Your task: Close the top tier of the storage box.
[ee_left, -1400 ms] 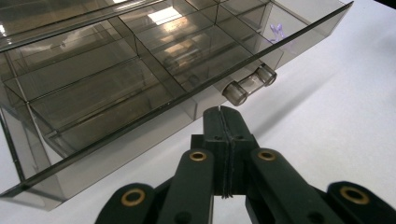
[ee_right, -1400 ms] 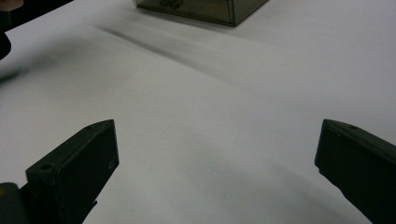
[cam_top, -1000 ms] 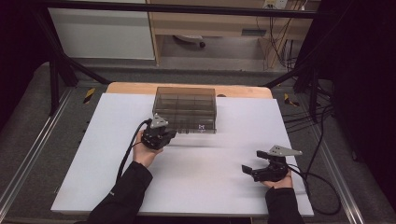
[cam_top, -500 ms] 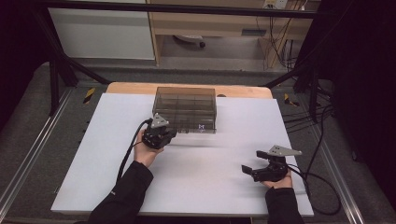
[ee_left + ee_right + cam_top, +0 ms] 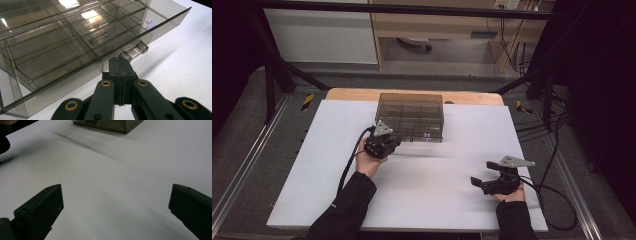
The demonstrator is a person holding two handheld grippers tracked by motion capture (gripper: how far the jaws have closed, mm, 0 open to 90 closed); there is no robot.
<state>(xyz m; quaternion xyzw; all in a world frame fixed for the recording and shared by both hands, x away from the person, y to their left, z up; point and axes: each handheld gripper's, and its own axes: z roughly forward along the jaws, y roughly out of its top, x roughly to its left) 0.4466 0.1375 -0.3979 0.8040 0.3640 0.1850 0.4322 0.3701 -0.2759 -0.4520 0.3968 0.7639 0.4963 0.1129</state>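
Note:
A smoky clear plastic organiser box (image 5: 412,115) stands at the back middle of the white table top (image 5: 432,205). Its top drawer (image 5: 75,42), split into several bare compartments, juts out over the table in the left gripper view. My left gripper (image 5: 392,142) (image 5: 120,61) is at the box's front left, shut with pad against pad and nothing between; its tips rest just beside the drawer's clear knob (image 5: 136,49). My right gripper (image 5: 482,172) (image 5: 115,202) lies low near the front right of the table, open, with bare white surface between its fingers.
A wooden table edge (image 5: 352,94) shows behind the white sheet. Black cables (image 5: 552,200) trail off the right side. Metal frame rails (image 5: 242,165) run along both sides, and a shelf unit (image 5: 437,30) stands beyond the table.

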